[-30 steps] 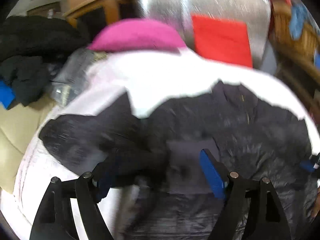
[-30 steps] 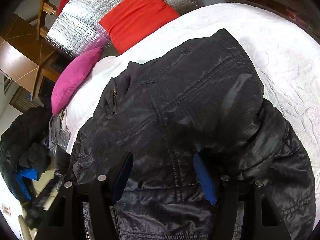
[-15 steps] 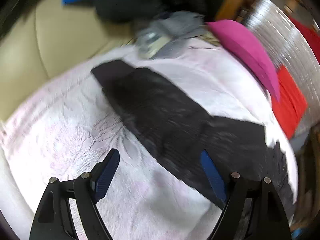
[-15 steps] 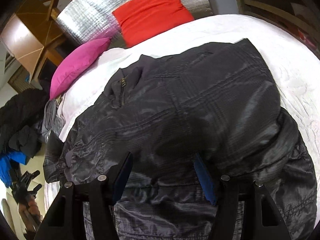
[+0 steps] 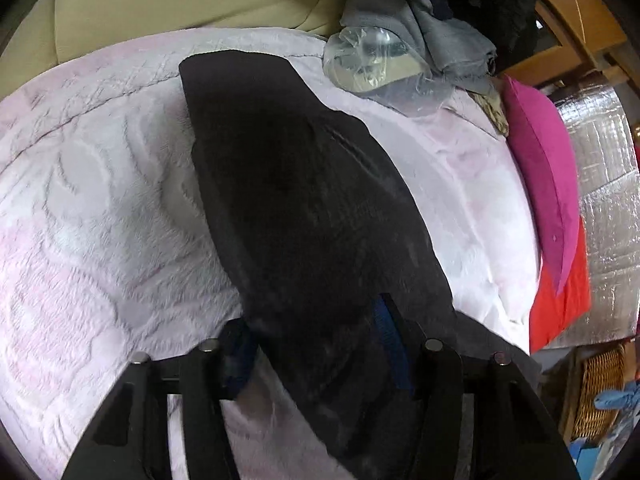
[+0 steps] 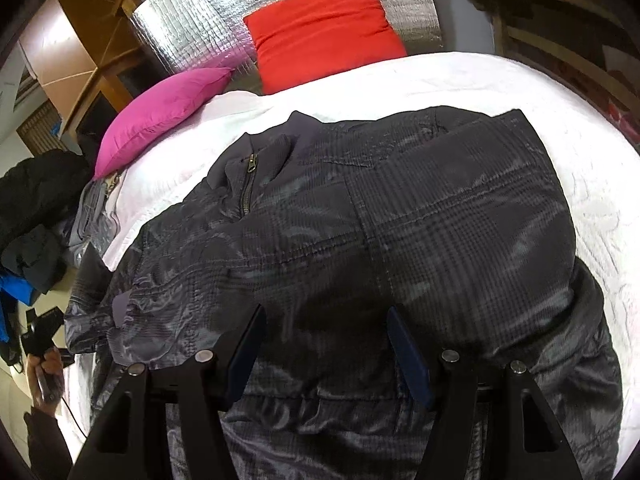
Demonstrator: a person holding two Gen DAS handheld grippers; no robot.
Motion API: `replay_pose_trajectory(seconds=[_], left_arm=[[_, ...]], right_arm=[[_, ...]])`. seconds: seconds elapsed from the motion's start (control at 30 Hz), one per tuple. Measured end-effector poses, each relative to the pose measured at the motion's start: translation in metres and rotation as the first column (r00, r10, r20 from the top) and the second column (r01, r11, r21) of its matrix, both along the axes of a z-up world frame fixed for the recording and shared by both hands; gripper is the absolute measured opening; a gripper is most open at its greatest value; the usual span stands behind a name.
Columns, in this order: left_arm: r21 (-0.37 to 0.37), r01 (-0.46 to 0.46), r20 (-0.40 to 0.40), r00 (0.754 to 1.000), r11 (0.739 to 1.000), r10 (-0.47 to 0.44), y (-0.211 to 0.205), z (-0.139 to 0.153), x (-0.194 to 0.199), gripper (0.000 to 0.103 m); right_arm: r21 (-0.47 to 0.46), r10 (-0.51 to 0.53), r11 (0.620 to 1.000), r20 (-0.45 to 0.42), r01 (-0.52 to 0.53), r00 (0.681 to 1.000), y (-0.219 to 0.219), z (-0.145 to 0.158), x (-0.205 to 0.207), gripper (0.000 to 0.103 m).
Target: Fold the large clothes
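A dark checked jacket [image 6: 400,216] lies spread on the white bedspread [image 6: 580,184], zip and collar toward the pillows. Its sleeve [image 5: 288,168] stretches away from me over the bedspread [image 5: 80,240] in the left wrist view. My left gripper [image 5: 314,350] is closing on that sleeve near the shoulder end. The fabric fills the gap and touches both blue pads [image 5: 390,340]. My right gripper [image 6: 326,350] hovers open just over the lower body of the jacket, with nothing pinched between its pads.
A pink pillow [image 6: 164,100] and a red pillow [image 6: 324,28] lean on a silver foil panel [image 6: 200,20] at the bed's head. A pile of dark and grey clothes [image 5: 440,12] and a clear plastic bag [image 5: 368,56] sit beyond the sleeve. A wicker basket [image 5: 600,392] stands at the right.
The left view has swung from the jacket body out to the sleeve and dropped closer. Its jaws have narrowed around the sleeve. The right gripper has stayed almost still over the jacket.
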State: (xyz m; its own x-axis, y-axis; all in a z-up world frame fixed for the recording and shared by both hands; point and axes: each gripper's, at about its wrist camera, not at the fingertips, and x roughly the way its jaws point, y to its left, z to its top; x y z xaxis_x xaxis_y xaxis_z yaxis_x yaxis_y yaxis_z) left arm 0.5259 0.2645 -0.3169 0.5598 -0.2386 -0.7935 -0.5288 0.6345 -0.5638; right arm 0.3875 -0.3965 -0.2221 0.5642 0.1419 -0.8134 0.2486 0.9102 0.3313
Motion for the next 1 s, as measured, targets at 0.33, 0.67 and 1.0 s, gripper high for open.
replay_pose_trajectory(seconds=[0.33, 0.67, 1.0], left_arm=[[0.291, 0.035, 0.156, 0.984, 0.956, -0.084, -0.042, 0.074, -0.005, 0.007], [0.608, 0.348, 0.308, 0.725, 0.714, -0.615, -0.264, 0.182, -0.086, 0.007], [0.649, 0.710, 0.013, 0.352, 0.275, -0.936, -0.467, 0.101, -0.156, 0.027]], right_arm=[[-0.016, -0.017, 1.000, 0.020, 0.017, 1.000, -0.007, 0.003, 0.000, 0.067], [0.072, -0.118, 0.991, 0.068, 0.113, 0.991, -0.040, 0.020, -0.023, 0.067], [0.222, -0.273, 0.943, 0.098, 0.247, 0.957, -0.103, 0.030, -0.046, 0.067]])
